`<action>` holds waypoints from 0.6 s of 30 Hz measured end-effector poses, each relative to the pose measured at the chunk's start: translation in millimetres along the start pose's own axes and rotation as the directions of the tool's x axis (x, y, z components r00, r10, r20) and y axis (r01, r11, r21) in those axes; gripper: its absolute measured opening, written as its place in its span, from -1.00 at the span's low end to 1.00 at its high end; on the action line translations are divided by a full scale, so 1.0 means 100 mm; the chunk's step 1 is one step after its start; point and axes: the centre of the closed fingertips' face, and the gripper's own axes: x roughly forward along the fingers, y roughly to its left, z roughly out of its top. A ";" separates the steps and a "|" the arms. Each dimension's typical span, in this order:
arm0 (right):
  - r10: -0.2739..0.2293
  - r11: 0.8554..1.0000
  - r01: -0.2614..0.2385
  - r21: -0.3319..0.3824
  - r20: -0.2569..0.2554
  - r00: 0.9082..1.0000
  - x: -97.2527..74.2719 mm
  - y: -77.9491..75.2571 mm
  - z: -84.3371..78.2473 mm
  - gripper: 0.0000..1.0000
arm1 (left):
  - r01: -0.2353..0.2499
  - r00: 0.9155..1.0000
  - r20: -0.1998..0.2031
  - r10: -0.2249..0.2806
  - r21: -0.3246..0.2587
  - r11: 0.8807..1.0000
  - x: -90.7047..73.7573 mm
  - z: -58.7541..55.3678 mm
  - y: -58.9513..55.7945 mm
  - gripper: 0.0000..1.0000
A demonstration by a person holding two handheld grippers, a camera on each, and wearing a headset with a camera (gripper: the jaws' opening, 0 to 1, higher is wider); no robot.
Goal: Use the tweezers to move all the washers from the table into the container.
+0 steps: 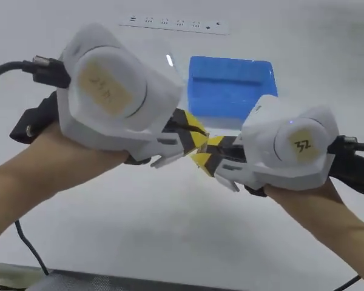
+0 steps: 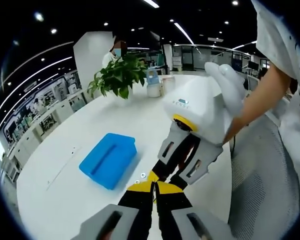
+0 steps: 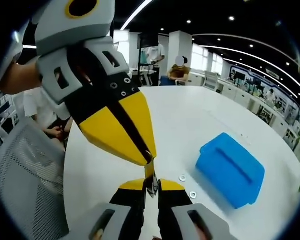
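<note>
While behind left claw (image 1: 199, 134), blue container (image 1: 230, 85).

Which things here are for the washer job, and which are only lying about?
For the job:
tweezers, held by left gripper and right gripper
two washers
blue container

Lying about:
power strip
potted plant
mesh chair

A white table (image 2: 140, 120) bearing a potted plant (image 2: 117, 75) sits under strip lights (image 3: 134, 15), mesh chair (image 3: 25, 175) beside.
</note>
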 end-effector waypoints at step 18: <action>-0.032 0.993 0.022 0.115 0.092 0.995 0.19 -0.54 0.18 -0.91 | -0.189 0.973 0.068 0.219 -0.303 0.934 -0.04 -0.34 0.28 0.23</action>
